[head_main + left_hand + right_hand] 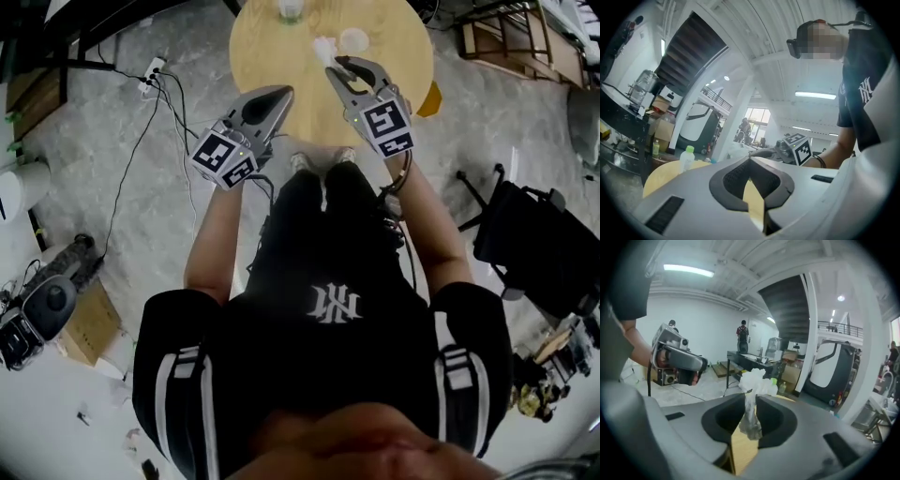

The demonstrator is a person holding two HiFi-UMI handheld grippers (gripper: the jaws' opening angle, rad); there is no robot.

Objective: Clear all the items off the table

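Note:
A round wooden table (pixel 281 56) lies ahead of me at the top of the head view. My right gripper (pixel 336 66) hangs over it, shut on a crumpled white tissue (pixel 324 47). In the right gripper view the tissue (pixel 757 380) is pinched between the pads and bunches out above the tips of my right gripper (pixel 751 399). A round white item (pixel 354 39) and a clear bottle (pixel 291 8) with a green cap stand farther back. My left gripper (pixel 281 92) is over the near table edge, shut with nothing in it. In its own view my left gripper (pixel 750 160) has its tips meeting, and the bottle (pixel 686 158) shows to the left.
A black office chair (pixel 534 244) stands to my right. A power strip with cables (pixel 150 75) lies on the floor at left, near a cardboard box (pixel 89 323). A wooden frame (pixel 502 33) sits beyond the table at the right.

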